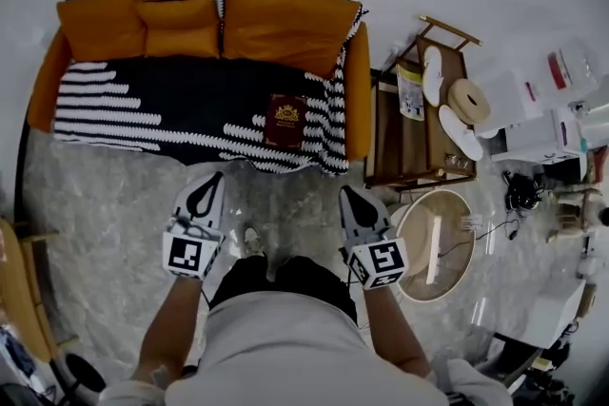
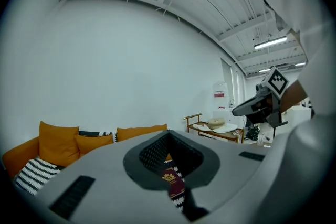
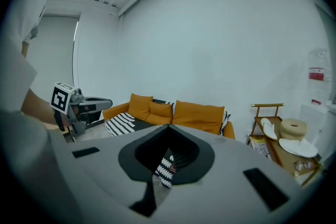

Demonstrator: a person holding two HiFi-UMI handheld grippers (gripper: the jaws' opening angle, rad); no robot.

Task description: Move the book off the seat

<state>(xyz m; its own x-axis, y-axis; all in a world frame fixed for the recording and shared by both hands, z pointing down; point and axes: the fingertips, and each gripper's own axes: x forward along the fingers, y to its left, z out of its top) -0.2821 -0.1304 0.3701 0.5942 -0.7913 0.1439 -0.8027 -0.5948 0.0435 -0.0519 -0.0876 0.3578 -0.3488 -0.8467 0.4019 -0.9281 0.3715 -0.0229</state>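
A dark red book [image 1: 285, 121] with a gold emblem lies flat on the striped blanket of the orange sofa [image 1: 285, 24], toward the seat's right end. Both grippers hang over the marble floor in front of the sofa, short of the seat edge. My left gripper [image 1: 214, 177] is shut and empty, pointing at the sofa to the left of the book. My right gripper [image 1: 346, 191] is likewise shut with nothing in it, right of the book. Through the left gripper's closed jaws [image 2: 169, 134] the book [image 2: 172, 182] shows below. The right gripper view [image 3: 170, 128] looks at the sofa [image 3: 197, 115].
A wooden rack [image 1: 419, 124] with a round hat and white slippers stands right of the sofa. A round glass-topped table [image 1: 436, 242] is beside my right gripper. White boxes and cables crowd the far right. A wooden chair edge [image 1: 19, 290] is at the left.
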